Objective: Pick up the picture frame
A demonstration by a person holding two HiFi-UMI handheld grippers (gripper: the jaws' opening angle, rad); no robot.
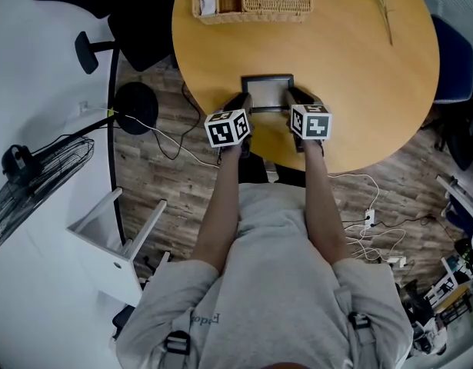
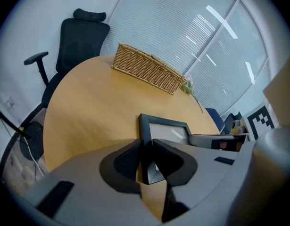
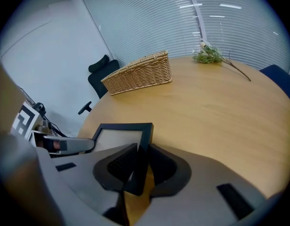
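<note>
The picture frame (image 1: 268,92) is lying near the person's edge of the round table (image 1: 359,91). The left gripper (image 1: 238,102) is pinching its left rail and the right gripper (image 1: 296,98) its right rail. Both sets of jaws are standing partly open, pads apparently pressing the wood.

You have next to nothing to read here. The only lettering is a short line of dark print on your grey shirt (image 1: 204,319), well to the near side of the picture frame (image 1: 268,92). It is small and creased, and its letters cannot be made out. The left cube (image 1: 227,127), just near-left of the picture frame, and the right cube (image 1: 311,121), just near-right of it, bear black-and-white square patterns, not letters or numbers.
</note>
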